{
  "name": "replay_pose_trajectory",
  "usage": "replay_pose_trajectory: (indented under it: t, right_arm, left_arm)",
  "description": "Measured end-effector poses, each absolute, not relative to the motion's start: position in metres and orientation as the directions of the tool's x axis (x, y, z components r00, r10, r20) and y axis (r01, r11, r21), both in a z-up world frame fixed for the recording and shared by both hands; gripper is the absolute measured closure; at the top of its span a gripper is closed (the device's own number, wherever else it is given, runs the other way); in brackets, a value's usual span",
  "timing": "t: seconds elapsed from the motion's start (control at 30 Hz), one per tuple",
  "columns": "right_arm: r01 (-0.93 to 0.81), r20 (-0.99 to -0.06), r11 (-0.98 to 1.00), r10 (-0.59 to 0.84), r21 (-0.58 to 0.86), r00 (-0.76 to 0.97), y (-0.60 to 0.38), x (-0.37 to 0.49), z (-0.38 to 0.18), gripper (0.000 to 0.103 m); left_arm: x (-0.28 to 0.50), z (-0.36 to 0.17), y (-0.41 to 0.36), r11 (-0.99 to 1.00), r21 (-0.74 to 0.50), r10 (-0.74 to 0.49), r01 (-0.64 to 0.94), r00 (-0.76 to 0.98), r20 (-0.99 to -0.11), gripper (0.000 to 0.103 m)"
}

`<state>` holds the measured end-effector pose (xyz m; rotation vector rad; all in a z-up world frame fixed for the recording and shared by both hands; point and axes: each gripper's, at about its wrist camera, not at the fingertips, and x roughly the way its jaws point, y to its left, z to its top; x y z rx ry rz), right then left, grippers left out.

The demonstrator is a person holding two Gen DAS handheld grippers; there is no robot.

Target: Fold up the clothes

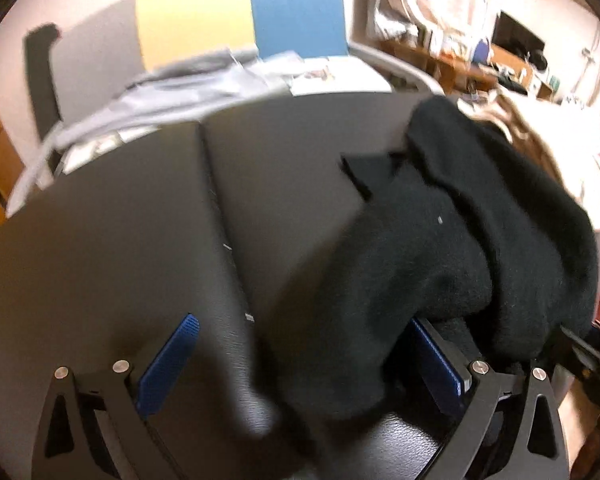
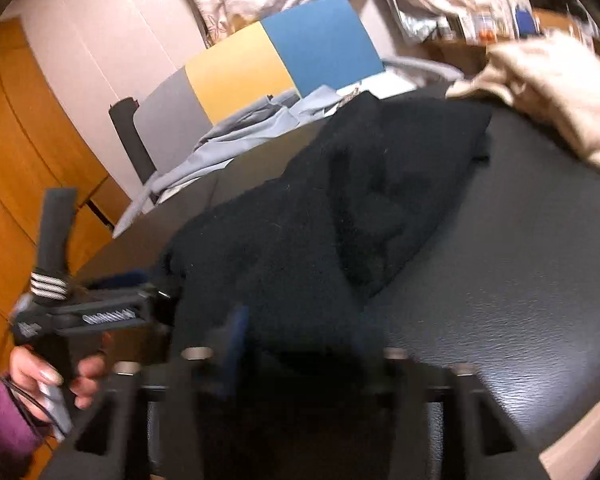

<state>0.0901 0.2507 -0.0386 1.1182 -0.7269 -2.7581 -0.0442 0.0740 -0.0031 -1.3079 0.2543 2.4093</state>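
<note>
Black garment (image 1: 440, 248) bunched on the dark table (image 1: 120, 220), its near edge draped between the left gripper (image 1: 304, 360) jaws, which stand spread; right gripper (image 2: 296, 344) too blurred, cannot tell, cloth just ahead, likely regripping

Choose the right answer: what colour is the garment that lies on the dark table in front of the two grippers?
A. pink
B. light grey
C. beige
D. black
D: the garment on the dark table in front of the grippers is black in both wrist views; the light grey cloth lies farther back, beyond the table edge.
</note>
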Motion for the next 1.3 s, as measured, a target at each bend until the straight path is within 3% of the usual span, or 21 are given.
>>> replay_pose_trajectory:
  t: [0.03, 0.07, 0.1, 0.13, 0.2, 0.23, 0.57, 0.9, 1.0, 1.1, 1.2, 1.23, 1.3]
  right_arm:
    - [-0.097, -0.627, -0.875, -0.259, 0.475, -0.735, 0.253, 0.09, -0.039, 0.086]
    - [-0.089, -0.615, -0.866, -0.273, 0.492, -0.74, 0.254, 0.091, -0.038, 0.087]
    - [-0.074, -0.598, -0.859, -0.289, 0.507, -0.748, 0.255, 0.092, -0.034, 0.087]
    - [-0.052, -0.572, -0.845, -0.314, 0.533, -0.758, 0.257, 0.094, -0.028, 0.087]
    - [-0.03, -0.524, -0.812, -0.347, 0.582, -0.778, 0.257, 0.096, -0.017, 0.088]
    - [-0.024, -0.504, -0.797, -0.357, 0.603, -0.786, 0.255, 0.096, -0.011, 0.089]
    - [0.096, -0.297, -0.634, -0.483, 0.767, -0.824, 0.247, 0.096, 0.035, 0.089]
    - [0.191, -0.132, -0.448, -0.595, 0.874, -0.793, 0.227, 0.083, 0.056, 0.089]
    - [0.159, -0.177, -0.42, -0.654, 0.893, -0.736, 0.216, 0.08, 0.041, 0.089]
    - [0.081, -0.315, -0.492, -0.666, 0.867, -0.676, 0.198, 0.08, 0.014, 0.089]
    - [-0.07, -0.487, -0.574, -0.617, 0.816, -0.618, 0.189, 0.084, -0.02, 0.082]
    - [-0.114, -0.534, -0.602, -0.586, 0.79, -0.609, 0.189, 0.085, -0.025, 0.075]
    - [-0.177, -0.615, -0.676, -0.487, 0.715, -0.62, 0.194, 0.088, -0.021, 0.071]
  left_arm:
    - [-0.047, -0.008, 0.077, -0.911, -0.029, 0.242, -0.412, -0.476, -0.846, 0.001]
    - [-0.048, -0.012, 0.073, -0.912, -0.07, 0.266, -0.403, -0.453, -0.851, 0.013]
    - [-0.049, -0.014, 0.069, -0.903, -0.15, 0.325, -0.402, -0.413, -0.851, 0.043]
    - [-0.051, -0.017, 0.064, -0.889, -0.228, 0.384, -0.397, -0.374, -0.844, 0.06]
    - [-0.052, -0.012, 0.058, -0.883, -0.28, 0.417, -0.376, -0.354, -0.837, 0.085]
    - [-0.053, -0.009, 0.055, -0.879, -0.306, 0.433, -0.365, -0.345, -0.833, 0.088]
    - [-0.041, 0.066, -0.004, -0.882, -0.285, 0.453, -0.374, -0.515, -0.728, 0.091]
    - [-0.017, 0.1, -0.111, -0.914, -0.349, 0.397, -0.208, -0.636, -0.662, 0.091]
    - [-0.004, 0.096, -0.141, -0.918, -0.361, 0.378, -0.166, -0.647, -0.662, 0.09]
    - [0.015, 0.074, -0.157, -0.946, -0.29, 0.313, -0.144, -0.641, -0.701, 0.09]
    - [0.026, 0.042, -0.163, -0.96, -0.237, 0.277, -0.147, -0.585, -0.762, 0.088]
    - [0.03, 0.03, -0.165, -0.96, -0.237, 0.28, -0.15, -0.555, -0.783, 0.087]
    - [0.036, 0.011, -0.169, -0.96, -0.238, 0.281, -0.149, -0.511, -0.813, 0.08]
